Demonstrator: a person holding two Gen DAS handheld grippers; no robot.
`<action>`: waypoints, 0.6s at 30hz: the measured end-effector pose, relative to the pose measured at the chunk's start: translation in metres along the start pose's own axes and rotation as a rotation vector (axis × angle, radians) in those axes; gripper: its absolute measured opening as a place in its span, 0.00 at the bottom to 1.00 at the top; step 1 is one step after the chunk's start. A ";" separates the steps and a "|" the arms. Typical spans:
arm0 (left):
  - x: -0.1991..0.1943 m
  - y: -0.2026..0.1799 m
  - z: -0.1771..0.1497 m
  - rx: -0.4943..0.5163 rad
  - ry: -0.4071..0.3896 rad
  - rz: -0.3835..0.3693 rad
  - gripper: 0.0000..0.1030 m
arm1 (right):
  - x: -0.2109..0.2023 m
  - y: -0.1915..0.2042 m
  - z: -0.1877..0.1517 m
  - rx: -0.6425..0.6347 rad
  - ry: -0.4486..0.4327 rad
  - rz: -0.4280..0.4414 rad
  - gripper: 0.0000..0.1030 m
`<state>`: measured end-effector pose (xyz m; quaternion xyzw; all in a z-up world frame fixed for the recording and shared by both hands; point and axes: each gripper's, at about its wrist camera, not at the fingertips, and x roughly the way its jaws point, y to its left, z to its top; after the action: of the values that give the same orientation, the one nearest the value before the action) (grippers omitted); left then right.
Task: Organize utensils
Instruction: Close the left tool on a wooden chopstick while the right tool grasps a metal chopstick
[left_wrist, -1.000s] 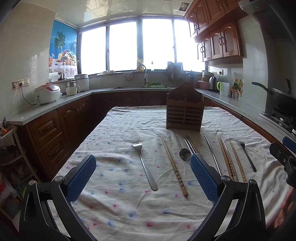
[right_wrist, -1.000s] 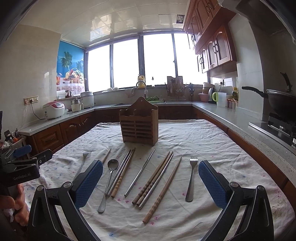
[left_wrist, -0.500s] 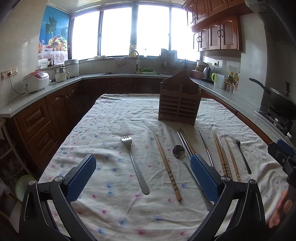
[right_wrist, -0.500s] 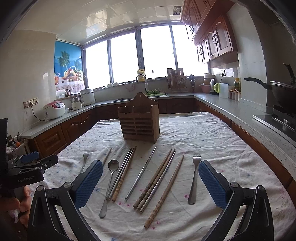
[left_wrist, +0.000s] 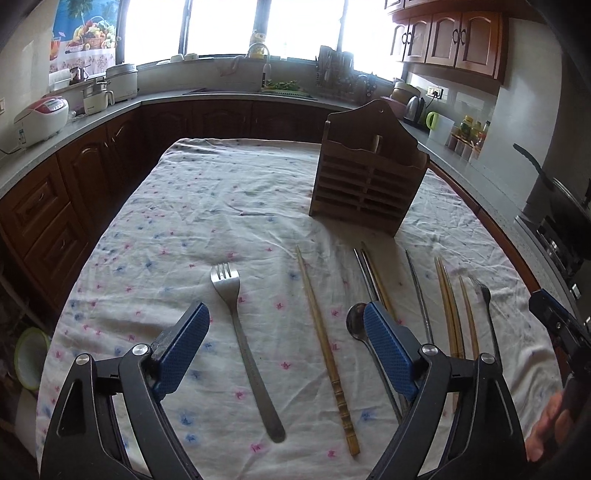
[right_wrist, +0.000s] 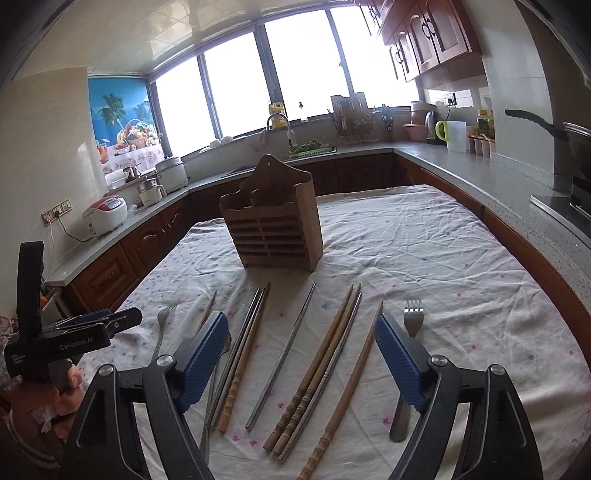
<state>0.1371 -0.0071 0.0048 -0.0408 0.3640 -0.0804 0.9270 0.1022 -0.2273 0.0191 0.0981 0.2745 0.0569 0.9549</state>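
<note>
Now the left gripper (left_wrist: 284, 325) is closing, with nothing pinched yet; a fork (left_wrist: 243, 339) and one chopstick (left_wrist: 325, 343) lie under its gap. Likewise the right gripper (right_wrist: 301, 336) is closing over loose chopsticks (right_wrist: 317, 365). Farther back stands the wooden utensil holder (right_wrist: 273, 225).

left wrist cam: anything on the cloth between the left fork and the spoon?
One wooden chopstick lies alone between the fork and the spoon, apart from both; the left wrist view shows it.
</note>
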 end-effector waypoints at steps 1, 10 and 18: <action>0.004 0.000 0.003 -0.001 0.008 -0.004 0.84 | 0.005 -0.001 0.003 0.009 0.009 0.006 0.74; 0.042 -0.003 0.027 0.018 0.081 -0.015 0.69 | 0.059 -0.002 0.027 0.052 0.116 0.045 0.58; 0.083 -0.004 0.043 0.025 0.178 -0.030 0.56 | 0.122 -0.007 0.035 0.067 0.238 0.016 0.42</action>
<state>0.2255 -0.0250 -0.0189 -0.0275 0.4433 -0.1020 0.8901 0.2238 -0.2195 -0.0158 0.1248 0.3868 0.0666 0.9112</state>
